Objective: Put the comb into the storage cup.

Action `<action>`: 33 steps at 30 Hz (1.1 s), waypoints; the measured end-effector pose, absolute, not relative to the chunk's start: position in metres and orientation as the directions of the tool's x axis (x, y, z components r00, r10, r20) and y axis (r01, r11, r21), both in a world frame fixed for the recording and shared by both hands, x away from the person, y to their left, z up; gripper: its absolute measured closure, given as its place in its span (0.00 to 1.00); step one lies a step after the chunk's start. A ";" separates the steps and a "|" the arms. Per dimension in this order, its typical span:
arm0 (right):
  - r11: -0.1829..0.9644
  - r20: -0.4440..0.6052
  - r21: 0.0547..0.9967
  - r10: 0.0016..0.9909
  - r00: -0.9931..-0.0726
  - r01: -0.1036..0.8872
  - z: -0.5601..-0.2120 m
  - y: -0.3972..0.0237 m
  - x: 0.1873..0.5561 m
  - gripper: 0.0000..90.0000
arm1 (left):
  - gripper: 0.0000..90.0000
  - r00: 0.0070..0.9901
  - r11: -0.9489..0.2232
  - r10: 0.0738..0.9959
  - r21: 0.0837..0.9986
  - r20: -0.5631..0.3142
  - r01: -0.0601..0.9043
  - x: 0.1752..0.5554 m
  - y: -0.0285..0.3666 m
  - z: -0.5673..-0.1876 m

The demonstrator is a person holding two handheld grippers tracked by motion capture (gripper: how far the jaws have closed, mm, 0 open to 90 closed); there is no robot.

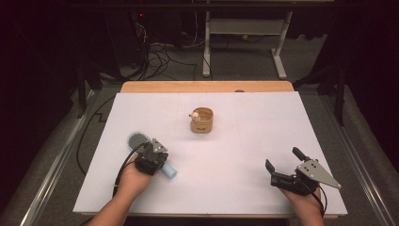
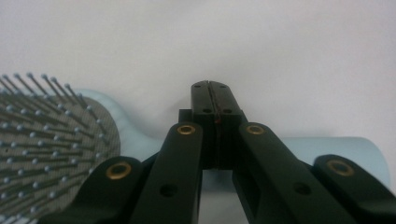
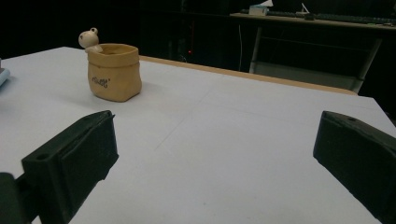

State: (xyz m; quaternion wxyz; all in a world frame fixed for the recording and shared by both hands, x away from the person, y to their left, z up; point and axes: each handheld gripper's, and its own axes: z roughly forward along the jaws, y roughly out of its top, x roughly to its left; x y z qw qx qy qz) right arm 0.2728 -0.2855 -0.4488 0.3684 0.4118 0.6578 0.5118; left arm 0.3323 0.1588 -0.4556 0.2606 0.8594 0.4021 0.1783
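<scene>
A light blue hairbrush with grey bristles lies at the left of the white table, handle towards the front. My left gripper sits over that handle. In the left gripper view its jaws are pressed together with nothing between them, and the brush handle runs across underneath while the bristle head shows at the left. My right gripper rests at the front right, its jaws wide open and empty. A tan sack-shaped pot with a small figure on its rim stands at mid-table.
The white sheet covers a wooden tabletop whose far edge shows. Beyond it are a dark floor with cables and a white desk frame. Bare table lies between the two grippers.
</scene>
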 end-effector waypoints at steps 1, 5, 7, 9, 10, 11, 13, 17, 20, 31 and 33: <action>0.136 -0.062 0.977 0.919 -0.390 0.165 -0.449 -0.286 0.273 0.00 | 1.00 0.615 -0.543 0.783 0.588 0.096 0.600 0.330 0.161 -0.455; 0.137 -0.063 0.977 0.919 -0.390 0.165 -0.449 -0.285 0.273 0.00 | 1.00 0.622 -0.553 0.777 0.582 0.100 0.596 0.324 0.167 -0.455; 0.136 -0.062 0.977 0.919 -0.390 0.165 -0.449 -0.285 0.273 0.00 | 1.00 0.626 -0.563 0.772 0.574 0.109 0.595 0.321 0.170 -0.455; 0.137 -0.063 0.977 0.919 -0.389 0.165 -0.449 -0.285 0.273 0.00 | 1.00 0.629 -0.570 0.769 0.570 0.116 0.592 0.318 0.173 -0.455; 0.137 -0.063 0.977 0.919 -0.389 0.165 -0.449 -0.285 0.273 0.00 | 1.00 0.630 -0.570 0.768 0.568 0.114 0.593 0.317 0.175 -0.455; 0.137 -0.064 0.977 0.919 -0.389 0.165 -0.449 -0.285 0.273 0.00 | 1.00 0.629 -0.570 0.769 0.569 0.114 0.593 0.316 0.177 -0.455; 0.137 -0.064 0.977 0.920 -0.388 0.165 -0.449 -0.286 0.273 0.00 | 1.00 0.632 -0.573 0.767 0.564 0.114 0.594 0.313 0.181 -0.456; 0.137 -0.064 0.977 0.920 -0.387 0.164 -0.448 -0.285 0.272 0.00 | 1.00 0.630 -0.580 0.767 0.554 0.125 0.597 0.307 0.190 -0.457; 0.137 -0.064 0.977 0.920 -0.387 0.165 -0.448 -0.285 0.272 0.00 | 1.00 0.618 -0.571 0.777 0.551 0.121 0.609 0.304 0.199 -0.459; 0.144 -0.069 0.975 0.918 -0.390 0.166 -0.449 -0.283 0.273 0.00 | 1.00 0.590 -0.539 0.801 0.555 0.105 0.633 0.300 0.221 -0.460; 0.143 -0.069 0.976 0.919 -0.389 0.166 -0.449 -0.283 0.273 0.00 | 1.00 0.589 -0.526 0.802 0.578 0.094 0.624 0.299 0.221 -0.459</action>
